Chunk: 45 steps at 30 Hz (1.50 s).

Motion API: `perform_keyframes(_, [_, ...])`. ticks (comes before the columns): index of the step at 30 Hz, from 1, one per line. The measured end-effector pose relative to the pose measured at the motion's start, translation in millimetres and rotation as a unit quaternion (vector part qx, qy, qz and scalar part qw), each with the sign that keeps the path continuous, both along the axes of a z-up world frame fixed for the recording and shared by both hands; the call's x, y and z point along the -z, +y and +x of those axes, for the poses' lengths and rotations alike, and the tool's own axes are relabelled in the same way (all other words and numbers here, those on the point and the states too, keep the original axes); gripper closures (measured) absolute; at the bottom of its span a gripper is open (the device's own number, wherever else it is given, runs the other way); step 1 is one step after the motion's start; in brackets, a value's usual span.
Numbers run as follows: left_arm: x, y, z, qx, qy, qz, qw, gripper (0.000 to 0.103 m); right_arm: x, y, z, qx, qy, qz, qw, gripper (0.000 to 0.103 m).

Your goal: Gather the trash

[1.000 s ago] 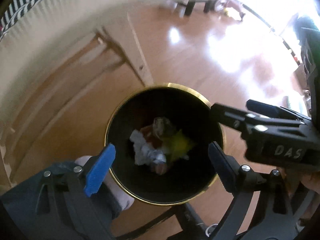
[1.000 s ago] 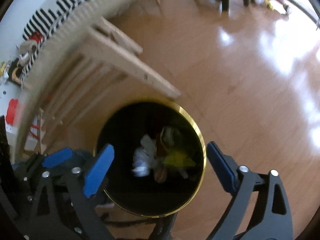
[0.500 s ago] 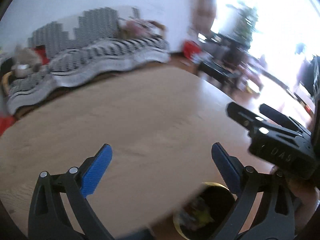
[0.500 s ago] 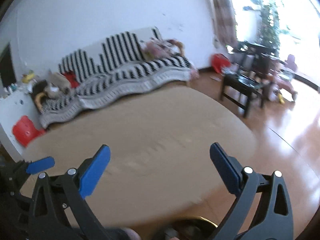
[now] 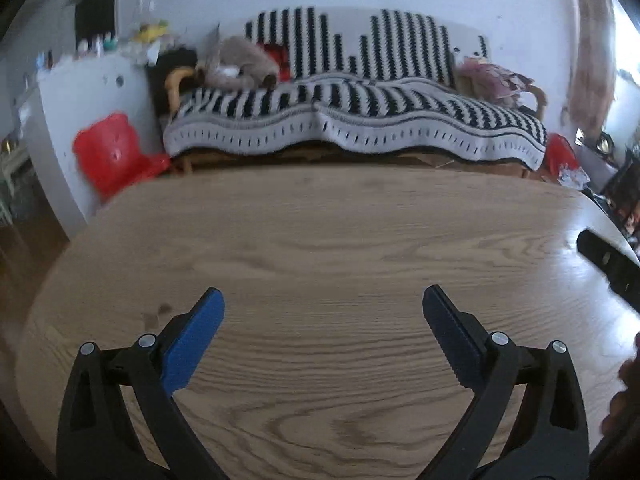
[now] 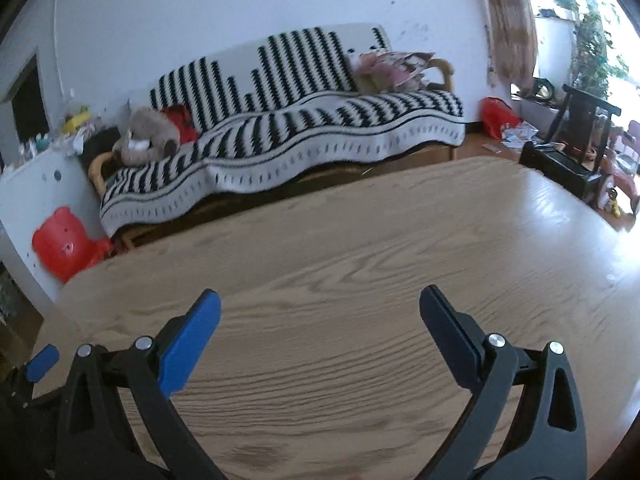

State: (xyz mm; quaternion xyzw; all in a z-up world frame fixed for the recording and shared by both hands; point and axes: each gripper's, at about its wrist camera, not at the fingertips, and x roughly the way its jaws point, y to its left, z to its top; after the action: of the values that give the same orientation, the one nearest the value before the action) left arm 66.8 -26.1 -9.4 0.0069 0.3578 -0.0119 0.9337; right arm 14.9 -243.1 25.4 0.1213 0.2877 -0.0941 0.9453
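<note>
A second ago both my cameras looked straight down into the black, gold-rimmed bin on the floor, with crumpled trash lying inside it. Half a second ago the bin was only a sliver at the bottom edge. Now it and the trash have gone out of both views, so I cannot tell from here where they sit; both tools have swung up to look level across the room.

The wooden counter (image 5: 320, 248) fills the lower half of each view, its grain running side to side, with glare along its right end. Behind it stands the sofa (image 5: 360, 120) under a black-and-white striped throw, a stuffed toy (image 5: 240, 64) at its left end and a pink cushion (image 6: 384, 68) at its right. A red bear-shaped stool (image 5: 112, 152) leans by the white cabinet (image 5: 80, 100) to the left.

My left tool (image 5: 320, 316) hovers over the near part of the counter, pointing toward the sofa, its blue pads (image 5: 192, 340) spread wide with nothing between them. My right tool (image 6: 318, 316) is held the same way, jaws wide apart and empty, aimed slightly leftward at the sofa. The two sit side by side: a dark part of the right tool shows at the right edge of the left view, and a blue tip of the left tool shows at the lower left of the right view.
</note>
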Motion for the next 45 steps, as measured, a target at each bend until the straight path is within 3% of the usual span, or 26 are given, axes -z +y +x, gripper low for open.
perform_keyframes(3, [2.0,9.4,5.8,0.012,-0.002,-0.016,0.9998,0.006,19.8,22.8,7.8,-0.033,0.028,-0.032,0.999,0.007])
perform_keyframes(7, [10.9,11.0,11.3,0.022,0.001,0.003,0.9998,0.006,28.6,38.3,13.1,-0.066,0.045,-0.057,0.995,0.007])
perform_keyframes(13, [18.7,6.9,10.6,0.025,0.008,0.013,0.9996,0.006,39.4,39.5,7.2,-0.107,0.067,-0.044,0.991,0.007])
perform_keyframes(16, [19.8,8.3,9.8,0.016,0.014,0.001,0.9998,0.006,41.4,37.8,1.6,-0.113,0.070,-0.040,0.990,0.007])
perform_keyframes(19, [18.5,7.0,7.5,0.012,0.012,-0.011,0.9998,0.006,42.9,33.6,-2.8,-0.115,0.070,-0.040,0.990,0.007])
perform_keyframes(32, [30.8,-15.5,7.2,0.022,0.036,0.002,0.9991,0.006,46.8,-4.4,-8.4,-0.081,0.073,-0.012,0.994,0.007])
perform_keyframes(45, [31.9,-15.8,8.2,0.019,0.047,0.005,0.9987,0.006,43.0,-10.8,-13.7,-0.077,0.067,-0.008,0.995,0.007])
